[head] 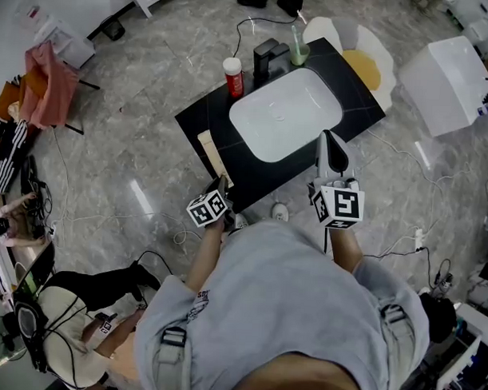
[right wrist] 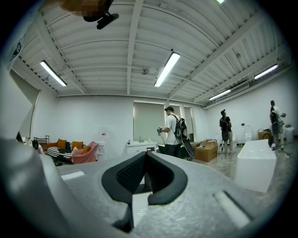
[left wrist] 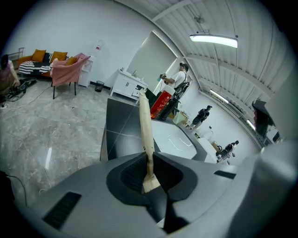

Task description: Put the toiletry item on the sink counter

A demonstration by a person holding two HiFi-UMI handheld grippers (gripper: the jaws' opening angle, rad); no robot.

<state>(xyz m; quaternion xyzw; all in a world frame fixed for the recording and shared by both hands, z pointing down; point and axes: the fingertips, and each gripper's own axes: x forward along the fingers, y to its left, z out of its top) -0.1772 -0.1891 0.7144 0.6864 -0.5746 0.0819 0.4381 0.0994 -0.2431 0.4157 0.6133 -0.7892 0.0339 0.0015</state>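
Left gripper (left wrist: 148,158) clamped on the near end of a long beige wrapped toiletry item (left wrist: 145,123). Item reached out over the left edge of the black sink counter (head: 200,121), beside the white basin (head: 283,112); contact with counter not discernible. Right gripper (right wrist: 145,155) closed, empty, over the counter's front edge.

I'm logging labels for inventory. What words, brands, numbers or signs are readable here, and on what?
No text can be read anywhere.
Red bottle: label too small to read.
Sleeve print: too small and blurred.
Marker cubes: black-and-white patterns, no letters.
Packet: no print visible.
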